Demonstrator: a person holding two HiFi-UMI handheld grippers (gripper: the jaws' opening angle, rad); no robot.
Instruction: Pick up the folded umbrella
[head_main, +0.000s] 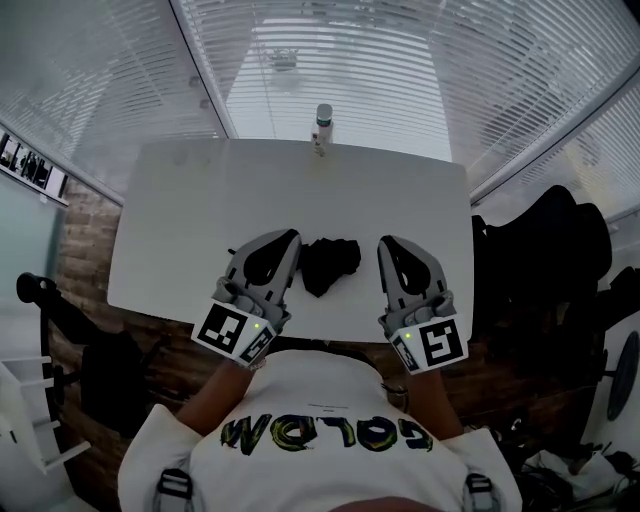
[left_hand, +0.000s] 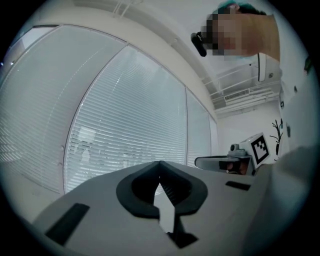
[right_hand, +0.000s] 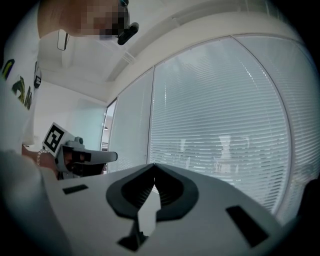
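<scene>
The black folded fabric umbrella (head_main: 328, 264) lies bunched on the white rectangular table (head_main: 180, 220), close to the middle of the table's near edge. The left grey plastic gripper (head_main: 290, 238) sits over that near edge, left of the table's centre. Its jaws are pressed together with nothing between them (past the tips its own view shows only white window blinds (left_hand: 125, 125)). The right grey plastic gripper (head_main: 384, 244) sits right of the table's centre, its jaws likewise closed and empty. A small bottle-like object (head_main: 323, 120) stands at the table's far edge.

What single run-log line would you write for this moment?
left gripper: shut, empty | right gripper: shut, empty | black folded fabric umbrella: on white table, between grippers, not gripped
</scene>
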